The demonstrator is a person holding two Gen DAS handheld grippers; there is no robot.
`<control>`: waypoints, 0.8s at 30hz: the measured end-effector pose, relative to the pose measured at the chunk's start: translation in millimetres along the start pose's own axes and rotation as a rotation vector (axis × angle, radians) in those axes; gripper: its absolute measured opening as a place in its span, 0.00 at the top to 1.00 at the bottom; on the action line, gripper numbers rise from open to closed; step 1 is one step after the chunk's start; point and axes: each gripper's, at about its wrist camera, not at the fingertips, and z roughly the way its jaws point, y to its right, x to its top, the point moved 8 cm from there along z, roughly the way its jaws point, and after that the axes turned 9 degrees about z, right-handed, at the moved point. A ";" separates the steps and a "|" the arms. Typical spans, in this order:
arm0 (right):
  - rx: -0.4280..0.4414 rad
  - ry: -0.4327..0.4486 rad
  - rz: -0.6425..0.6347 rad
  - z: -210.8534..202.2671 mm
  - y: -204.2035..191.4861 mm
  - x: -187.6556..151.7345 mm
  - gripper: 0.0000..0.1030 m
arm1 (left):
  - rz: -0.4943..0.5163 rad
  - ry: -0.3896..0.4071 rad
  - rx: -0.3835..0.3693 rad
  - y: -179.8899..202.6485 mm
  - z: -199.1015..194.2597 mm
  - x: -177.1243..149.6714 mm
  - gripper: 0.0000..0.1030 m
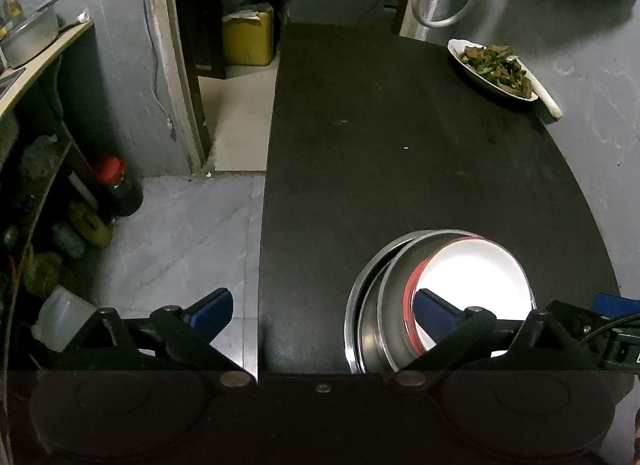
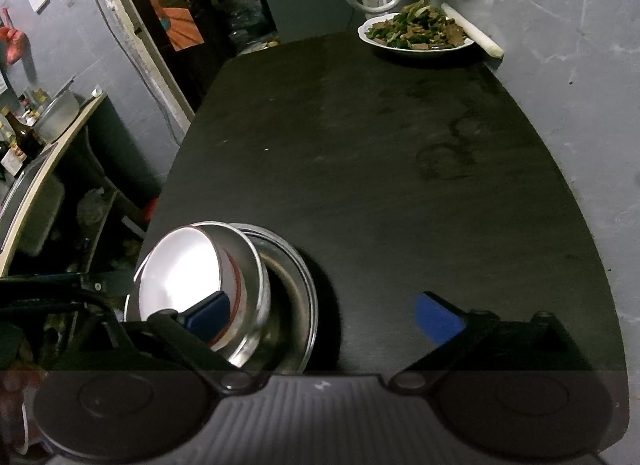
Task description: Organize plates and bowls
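Stack partly hidden behind gripper fingers

The stacked metal bowls [image 1: 400,297] have their near rims covered by a blue fingertip [image 1: 434,315]; the shelf clutter [image 1: 44,233] is too dim to identify.

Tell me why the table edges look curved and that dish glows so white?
Left wrist view: the fisheye lens bows the black table, and glare washes out the white plate in the steel bowls. Right wrist view: same bowing, same glare on that plate, dark corners.

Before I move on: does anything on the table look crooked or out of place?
Yes. The stack of steel bowls near the table's front edge is not nested squarely: the upper bowl sits tilted and off-centre in the one below. The plate of food at the far corner looks fine.
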 end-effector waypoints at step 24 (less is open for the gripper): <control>0.008 0.074 -0.014 -11.4 7.1 3.5 0.00 | -0.029 0.138 0.024 -0.8 -18.0 0.3 0.01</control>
